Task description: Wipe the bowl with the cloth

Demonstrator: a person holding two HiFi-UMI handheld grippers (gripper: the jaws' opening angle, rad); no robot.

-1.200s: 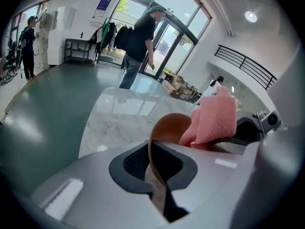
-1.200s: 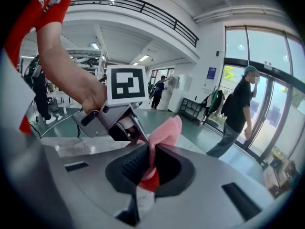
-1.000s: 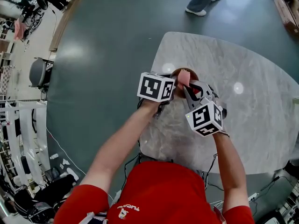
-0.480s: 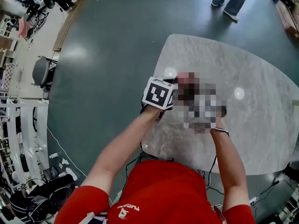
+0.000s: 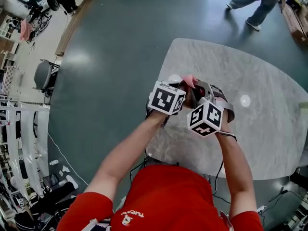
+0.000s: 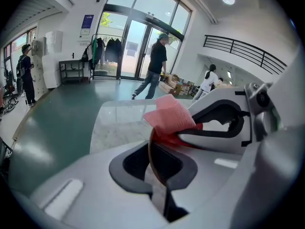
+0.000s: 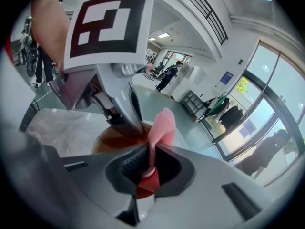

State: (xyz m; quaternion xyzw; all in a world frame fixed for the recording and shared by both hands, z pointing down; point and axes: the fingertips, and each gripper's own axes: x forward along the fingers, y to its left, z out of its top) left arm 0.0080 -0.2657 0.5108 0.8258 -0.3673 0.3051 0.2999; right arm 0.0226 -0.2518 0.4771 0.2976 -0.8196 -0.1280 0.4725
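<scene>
The brown bowl point(image 7: 110, 140) is held up over the table, and only its thin rim point(image 6: 152, 159) shows in the left gripper view. My left gripper point(image 6: 159, 175) is shut on that rim; its marker cube point(image 5: 166, 98) is at mid-frame in the head view. My right gripper point(image 7: 145, 168) is shut on the pink cloth point(image 7: 162, 125) and holds it at the bowl's inside. The cloth point(image 5: 189, 80) sticks up between the two grippers, and a folded corner of the cloth point(image 6: 169, 113) rises above the rim. Most of the bowl is hidden in the head view.
A white marble table point(image 5: 255, 143) lies under the grippers, on a dark green floor. A person point(image 5: 262, 1) walks past the table's far side. A grey chair point(image 5: 41, 74) and racks stand at the far left. The person's red shirt point(image 5: 163, 196) fills the bottom.
Both grips stay as they were. The right gripper has shifted a little to the left, closer to the left one. The passer-by has walked to the right.
</scene>
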